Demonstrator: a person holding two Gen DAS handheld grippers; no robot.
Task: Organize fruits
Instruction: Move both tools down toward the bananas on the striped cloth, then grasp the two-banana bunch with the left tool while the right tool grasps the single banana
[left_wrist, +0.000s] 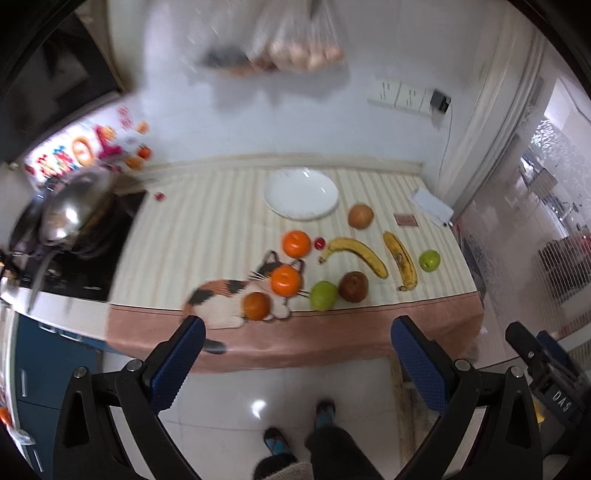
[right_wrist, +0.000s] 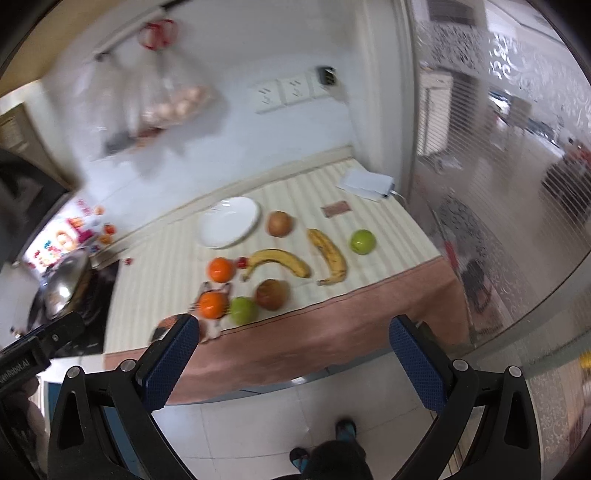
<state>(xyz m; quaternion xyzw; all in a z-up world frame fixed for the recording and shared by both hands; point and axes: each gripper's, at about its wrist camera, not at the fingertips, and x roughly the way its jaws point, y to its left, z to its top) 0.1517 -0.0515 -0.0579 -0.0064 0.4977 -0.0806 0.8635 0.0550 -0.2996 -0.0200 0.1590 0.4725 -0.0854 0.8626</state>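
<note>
Fruit lies on a striped cloth over the counter (left_wrist: 207, 221): three oranges (left_wrist: 296, 243) (left_wrist: 285, 281) (left_wrist: 257, 305), two bananas (left_wrist: 356, 254) (left_wrist: 400, 260), two green apples (left_wrist: 323, 295) (left_wrist: 429, 260), a dark brown fruit (left_wrist: 353, 286), a tan fruit (left_wrist: 361, 216) and a small red fruit (left_wrist: 319, 242). A white plate (left_wrist: 301, 194) sits empty behind them. My left gripper (left_wrist: 297, 332) is open, held off the counter's front edge. My right gripper (right_wrist: 293, 332) is open too, also short of the edge. The fruit (right_wrist: 280, 262) and plate (right_wrist: 229, 221) show in the right wrist view.
A steel wok (left_wrist: 70, 210) sits on a black stove at the left. A white box (left_wrist: 432, 203) and a small brown card (left_wrist: 405, 220) lie at the counter's back right. Bags (left_wrist: 295, 40) hang on the wall. A glass partition (right_wrist: 509, 184) stands at the right. Feet (left_wrist: 325, 413) stand on the tiled floor.
</note>
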